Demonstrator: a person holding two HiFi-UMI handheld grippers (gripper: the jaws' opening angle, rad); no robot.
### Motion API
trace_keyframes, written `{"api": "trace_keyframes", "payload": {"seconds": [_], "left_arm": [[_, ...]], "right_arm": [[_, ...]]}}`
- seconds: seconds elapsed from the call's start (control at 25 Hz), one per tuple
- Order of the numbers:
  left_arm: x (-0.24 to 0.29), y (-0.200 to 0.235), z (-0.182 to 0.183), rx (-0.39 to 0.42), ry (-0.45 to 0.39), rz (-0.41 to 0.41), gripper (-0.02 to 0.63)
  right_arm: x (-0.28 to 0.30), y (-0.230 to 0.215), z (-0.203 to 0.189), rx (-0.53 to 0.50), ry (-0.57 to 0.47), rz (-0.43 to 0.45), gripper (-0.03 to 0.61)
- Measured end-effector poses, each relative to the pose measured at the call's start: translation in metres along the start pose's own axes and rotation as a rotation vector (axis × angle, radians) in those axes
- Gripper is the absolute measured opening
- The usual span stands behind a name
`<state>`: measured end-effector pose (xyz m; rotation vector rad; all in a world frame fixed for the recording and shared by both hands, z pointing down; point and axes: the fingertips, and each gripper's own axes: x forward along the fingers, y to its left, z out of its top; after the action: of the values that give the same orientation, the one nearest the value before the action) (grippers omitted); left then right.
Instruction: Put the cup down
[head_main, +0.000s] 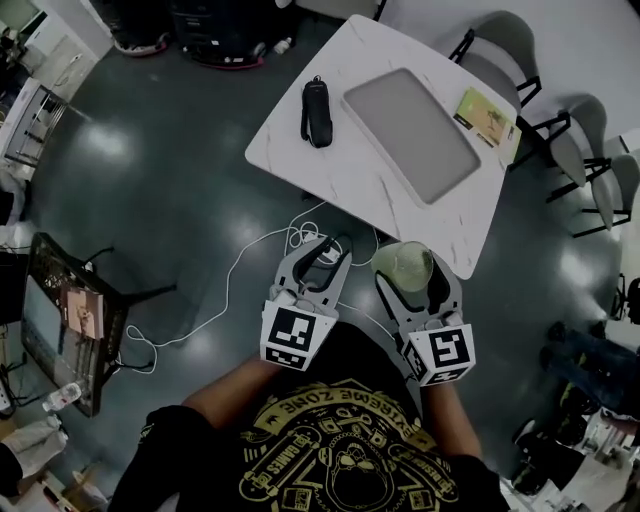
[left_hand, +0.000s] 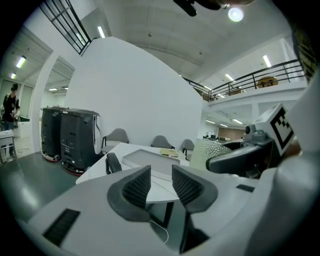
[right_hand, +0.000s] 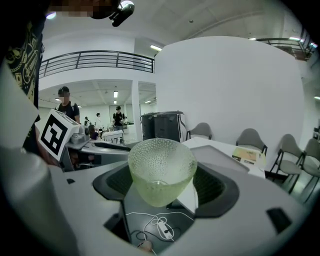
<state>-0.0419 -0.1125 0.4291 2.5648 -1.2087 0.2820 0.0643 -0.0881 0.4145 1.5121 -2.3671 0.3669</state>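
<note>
A pale green, dimpled glass cup (head_main: 405, 265) stands upright between the jaws of my right gripper (head_main: 411, 278), which is shut on its lower part. In the right gripper view the cup (right_hand: 161, 167) fills the middle, held by the right gripper (right_hand: 162, 184) on both sides. It hangs above the floor just short of the white table's (head_main: 335, 160) near edge. My left gripper (head_main: 320, 258) is beside it at the left, holding nothing. Its pads (left_hand: 138, 187) stand a narrow gap apart in the left gripper (left_hand: 161, 182) view, where the cup (left_hand: 206, 152) shows at the right.
On the table lie a grey flat laptop (head_main: 411, 132), a black pouch (head_main: 316, 110) and a yellow booklet (head_main: 486, 116). Grey chairs (head_main: 502, 52) stand behind it. White cables (head_main: 262, 262) trail on the dark floor below the grippers. A black wire rack (head_main: 68, 325) is at the left.
</note>
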Motion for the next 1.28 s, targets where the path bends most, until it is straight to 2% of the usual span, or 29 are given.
{"api": "trace_keyframes", "payload": {"seconds": [0.32, 0.52, 0.76, 1.12, 1.2, 1.28], "left_arm": [[0.026, 0.009, 0.010, 0.022, -0.008, -0.095, 0.143], [0.034, 0.010, 0.008, 0.002, -0.007, -0.119, 0.143], [0.049, 0.024, 0.011, -0.010, -0.010, -0.069, 0.143], [0.089, 0.025, 0.028, -0.006, -0.016, 0.033, 0.141], [0.098, 0.023, 0.031, -0.004, -0.015, 0.052, 0.091], [0.107, 0.020, 0.033, -0.001, -0.009, 0.064, 0.091]], "right_arm": [[0.027, -0.021, 0.006, 0.009, 0.014, -0.088, 0.379], [0.042, -0.030, 0.008, -0.003, 0.026, -0.094, 0.379], [0.064, -0.051, 0.010, -0.012, 0.028, -0.074, 0.379], [0.087, -0.090, 0.015, -0.034, 0.032, 0.019, 0.380], [0.092, -0.098, 0.017, -0.035, 0.031, 0.038, 0.380], [0.095, -0.106, 0.019, -0.036, 0.031, 0.055, 0.379]]}}
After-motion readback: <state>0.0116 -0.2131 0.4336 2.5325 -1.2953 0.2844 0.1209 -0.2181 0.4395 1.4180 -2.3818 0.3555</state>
